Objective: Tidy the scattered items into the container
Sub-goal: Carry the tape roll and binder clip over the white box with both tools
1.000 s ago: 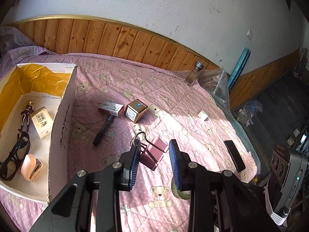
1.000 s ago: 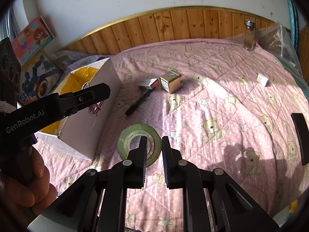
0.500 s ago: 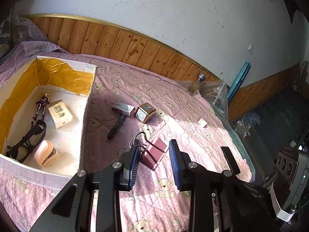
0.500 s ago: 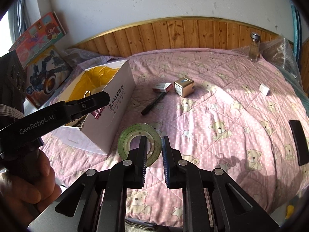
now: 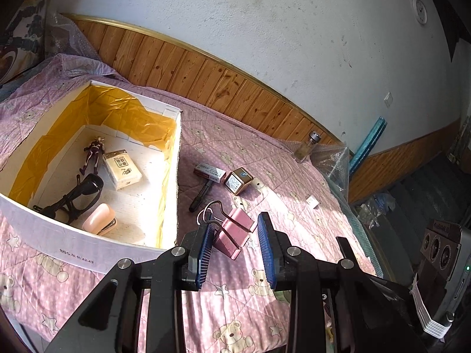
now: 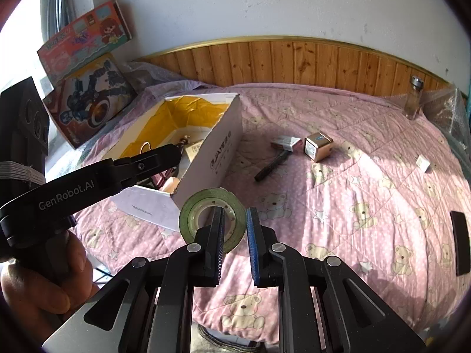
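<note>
Pink bear-print quilt point(image 6: 368, 194) covers the bed that carries every item, below a wood-panelled wall. Two pink binder clips point(image 5: 232, 232) sit between the blue pads of the left gripper point(image 5: 235, 247); its jaws stand fairly wide, the left pad touches the clips, and contact at the right pad cannot be confirmed. The clips are raised above the quilt, just beside the near right corner of the open white cardboard box point(image 5: 173, 182), which has yellow tape lining its inner walls. Inside the box lie a small dark figurine point(image 5: 93, 153), a cream packet point(image 5: 122, 169), black goggles point(image 5: 76, 197) and a peach-coloured stapler point(image 5: 98, 222). The right gripper point(image 6: 235, 235) holds a roll of green tape point(image 6: 194, 214) upright: one finger passes through the core, the other stands outside the rim, and the jaws are narrow across the roll wall. The roll is lifted near the box corner. On the quilt to the right of the box lie a black marker point(image 6: 272, 164), a small flat white-and-red carton point(image 6: 285, 142) touching its far end, and a gold cube box point(image 6: 318, 147) just beside that. A glass bottle point(image 6: 412, 100) stands upright near the wall. A hand point(image 6: 38, 288) grips the left gripper's handle.
</note>
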### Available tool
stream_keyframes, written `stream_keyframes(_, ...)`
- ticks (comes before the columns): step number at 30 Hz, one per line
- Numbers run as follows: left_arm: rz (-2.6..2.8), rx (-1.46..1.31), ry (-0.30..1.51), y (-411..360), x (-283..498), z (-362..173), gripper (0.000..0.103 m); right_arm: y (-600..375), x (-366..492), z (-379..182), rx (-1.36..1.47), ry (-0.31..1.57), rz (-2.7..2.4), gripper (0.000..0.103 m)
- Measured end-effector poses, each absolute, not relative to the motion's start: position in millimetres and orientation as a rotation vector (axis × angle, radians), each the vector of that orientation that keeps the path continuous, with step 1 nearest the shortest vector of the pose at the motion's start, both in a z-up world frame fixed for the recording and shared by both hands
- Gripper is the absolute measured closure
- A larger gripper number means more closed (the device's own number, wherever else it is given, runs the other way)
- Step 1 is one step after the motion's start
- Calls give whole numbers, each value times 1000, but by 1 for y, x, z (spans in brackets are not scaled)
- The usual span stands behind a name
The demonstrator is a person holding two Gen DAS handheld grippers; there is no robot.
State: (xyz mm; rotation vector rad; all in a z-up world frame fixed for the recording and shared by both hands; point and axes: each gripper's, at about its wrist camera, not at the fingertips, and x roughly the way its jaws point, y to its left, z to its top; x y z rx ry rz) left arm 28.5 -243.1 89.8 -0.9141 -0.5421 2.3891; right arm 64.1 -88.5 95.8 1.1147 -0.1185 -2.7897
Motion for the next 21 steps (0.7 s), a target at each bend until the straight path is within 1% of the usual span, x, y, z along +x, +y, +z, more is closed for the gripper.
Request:
stream_keyframes(8, 2423, -890, -609, -273, 26, 97, 72, -121, 52, 111, 1074, -56, -2752, 88)
stream_keyframes(21, 2464, -876, -688, -311, 10, 101, 72, -147, 26, 119, 1058, -40, -2703, 88)
